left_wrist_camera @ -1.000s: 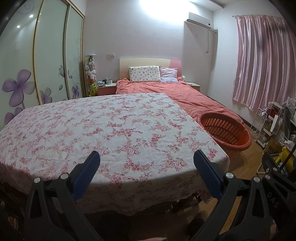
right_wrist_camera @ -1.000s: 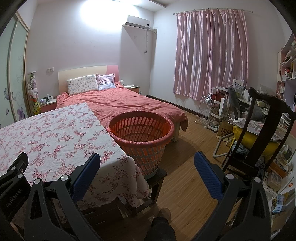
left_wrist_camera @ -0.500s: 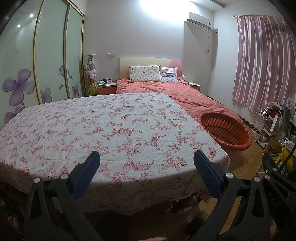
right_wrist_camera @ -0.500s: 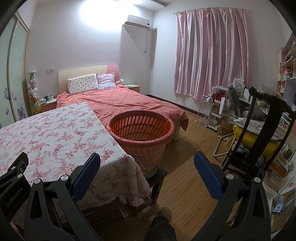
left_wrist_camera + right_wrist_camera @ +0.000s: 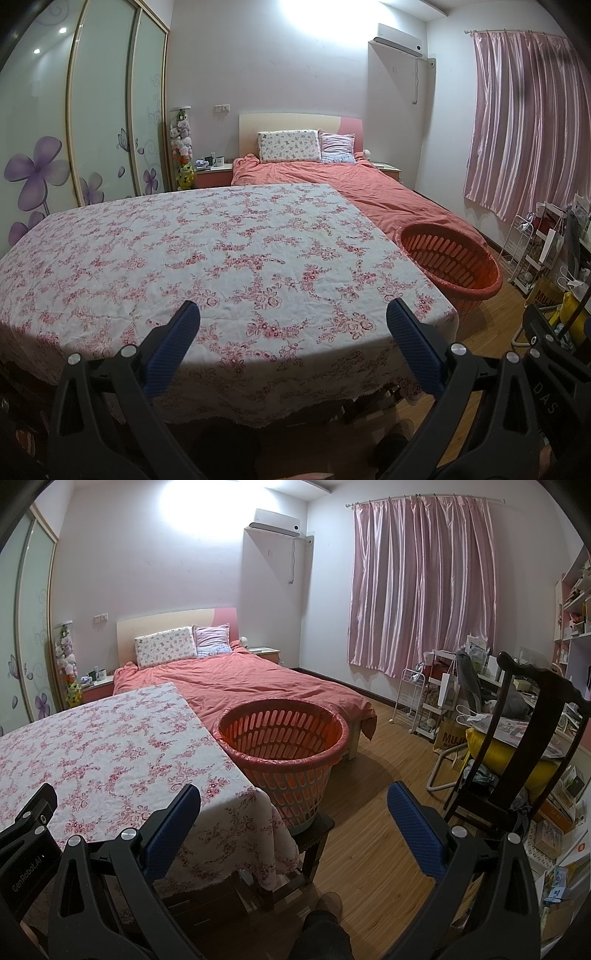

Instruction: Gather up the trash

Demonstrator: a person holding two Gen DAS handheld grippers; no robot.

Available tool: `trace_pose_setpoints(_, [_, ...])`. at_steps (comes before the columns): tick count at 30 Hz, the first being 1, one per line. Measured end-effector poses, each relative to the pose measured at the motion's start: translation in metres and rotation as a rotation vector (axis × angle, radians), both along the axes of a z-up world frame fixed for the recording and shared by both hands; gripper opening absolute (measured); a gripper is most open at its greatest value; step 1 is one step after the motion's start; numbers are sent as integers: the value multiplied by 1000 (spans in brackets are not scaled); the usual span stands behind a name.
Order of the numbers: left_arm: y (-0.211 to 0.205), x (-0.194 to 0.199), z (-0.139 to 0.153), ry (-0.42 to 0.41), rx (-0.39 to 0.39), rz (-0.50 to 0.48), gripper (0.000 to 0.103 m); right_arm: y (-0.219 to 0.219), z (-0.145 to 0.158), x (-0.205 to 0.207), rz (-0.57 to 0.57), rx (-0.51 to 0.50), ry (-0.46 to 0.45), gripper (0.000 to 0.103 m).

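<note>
An orange slatted basket (image 5: 282,738) lined with a thin red bag stands on a dark stool (image 5: 314,834) at the table's right corner; it shows too in the left wrist view as the basket (image 5: 448,258). My left gripper (image 5: 293,317) hangs open over the near edge of the floral tablecloth (image 5: 192,251), nothing between its blue pads. My right gripper (image 5: 293,801) is open as well, held in front of the basket and the table corner. No loose trash is visible on the cloth in either view.
A bed with a salmon cover (image 5: 258,679) lies behind the table. A dark wooden chair (image 5: 524,738) with a yellow cushion and cluttered shelves stand at the right. Wooden floor (image 5: 380,775) lies between basket and chair. A person's leg and shoe (image 5: 327,915) show below.
Both views have shifted very slightly; the grippers stay open and nothing has been picked up or put down.
</note>
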State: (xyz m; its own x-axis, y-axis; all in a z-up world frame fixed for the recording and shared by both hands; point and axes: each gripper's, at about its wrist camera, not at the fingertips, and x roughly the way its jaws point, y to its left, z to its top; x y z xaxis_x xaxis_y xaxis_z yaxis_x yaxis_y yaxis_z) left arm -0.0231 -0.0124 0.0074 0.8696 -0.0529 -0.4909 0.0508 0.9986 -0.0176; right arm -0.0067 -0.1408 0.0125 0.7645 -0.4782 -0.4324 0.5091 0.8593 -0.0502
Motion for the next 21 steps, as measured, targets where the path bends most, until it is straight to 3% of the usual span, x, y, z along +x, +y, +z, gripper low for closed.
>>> trace_pose_setpoints(21, [-1,-4,-3,6,0,0,99,-1,0,0,0,2,1,100])
